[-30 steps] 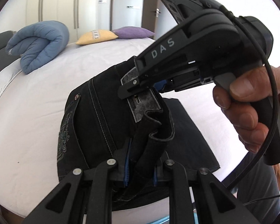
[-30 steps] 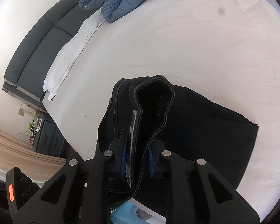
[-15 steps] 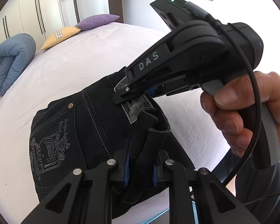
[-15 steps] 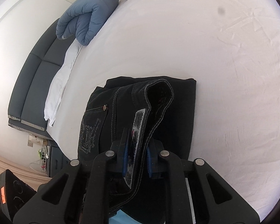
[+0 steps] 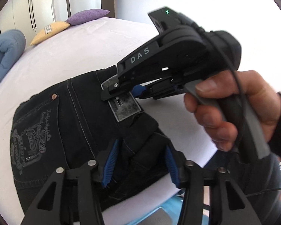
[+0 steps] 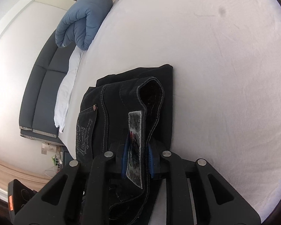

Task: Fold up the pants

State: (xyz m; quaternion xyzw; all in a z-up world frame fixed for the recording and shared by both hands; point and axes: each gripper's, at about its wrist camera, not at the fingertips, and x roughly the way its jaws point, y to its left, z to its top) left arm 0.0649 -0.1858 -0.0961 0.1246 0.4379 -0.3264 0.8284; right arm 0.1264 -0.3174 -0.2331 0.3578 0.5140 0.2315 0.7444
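Note:
The black jeans (image 5: 69,123) lie folded on the white bed near its front edge, back pocket with grey embroidery up. My left gripper (image 5: 140,161) stands open around the bunched waistband, blue pads apart from the cloth. My right gripper (image 6: 137,159) is shut on the waistband at the grey leather label (image 6: 136,131). In the left wrist view it (image 5: 119,91) clamps the same label (image 5: 125,108) from the right, held by a hand. The jeans (image 6: 125,97) lie flat on the sheet beyond the raised waistband.
A rolled blue duvet (image 6: 82,24) lies at the far side of the bed (image 6: 224,75), with a yellow pillow (image 5: 50,30) and a purple pillow (image 5: 88,16). A dark grey sofa (image 6: 43,86) stands beside the bed. Wardrobe doors and a door stand behind.
The jeans came down from hanging to lying folded on the bed. My left gripper has opened and let go of the waistband. My right gripper still holds it.

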